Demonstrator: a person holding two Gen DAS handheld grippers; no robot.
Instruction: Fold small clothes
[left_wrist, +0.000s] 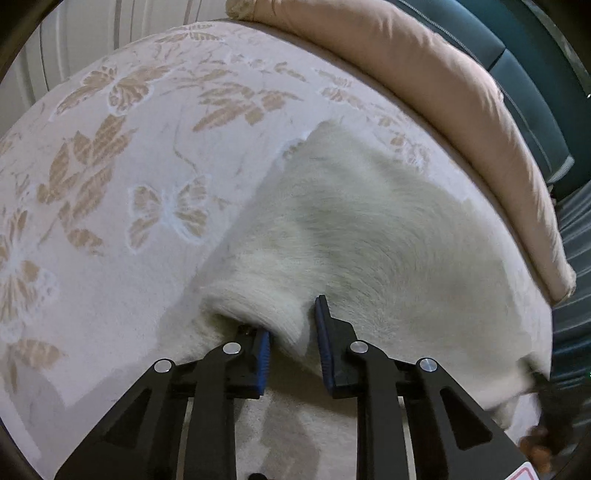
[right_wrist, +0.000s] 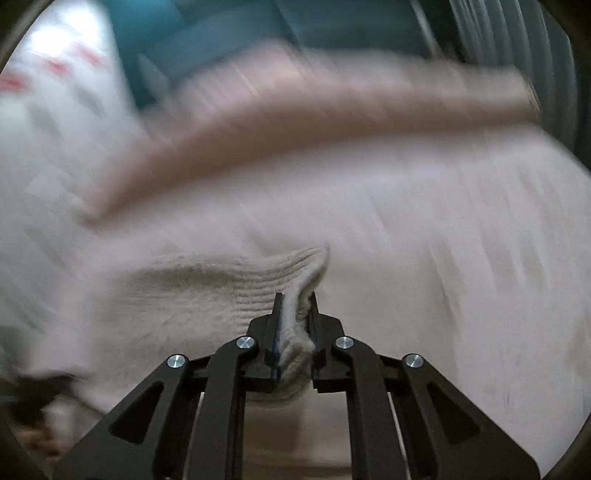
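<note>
Now | right gripper (right_wrist: 295, 314) clamps sweater (right_wrist: 207, 295) | left gripper (left_wrist: 291, 332) parted

Fuzzy cream knit garment (left_wrist: 351, 229), plush floral-patterned bedspread (left_wrist: 110, 147), matt black plastic gripper (left_wrist: 291, 343)

A: the fuzzy garment (left_wrist: 369, 240) ahead of the left gripper (left_wrist: 291, 332) is off-white, kinda creamy, no print at all.

B: yep, and the bed cover (left_wrist: 110, 166) to its left is pale pink-white with tan leaves and butterflies. Pillow (left_wrist: 424, 74) further ahead is plain peachy beige, teal behind it.

A: both grippers are black, left one's got blue pads (left_wrist: 263, 354). Right gripper (right_wrist: 295, 321) view shows ribbed cream knit (right_wrist: 221, 288).
</note>
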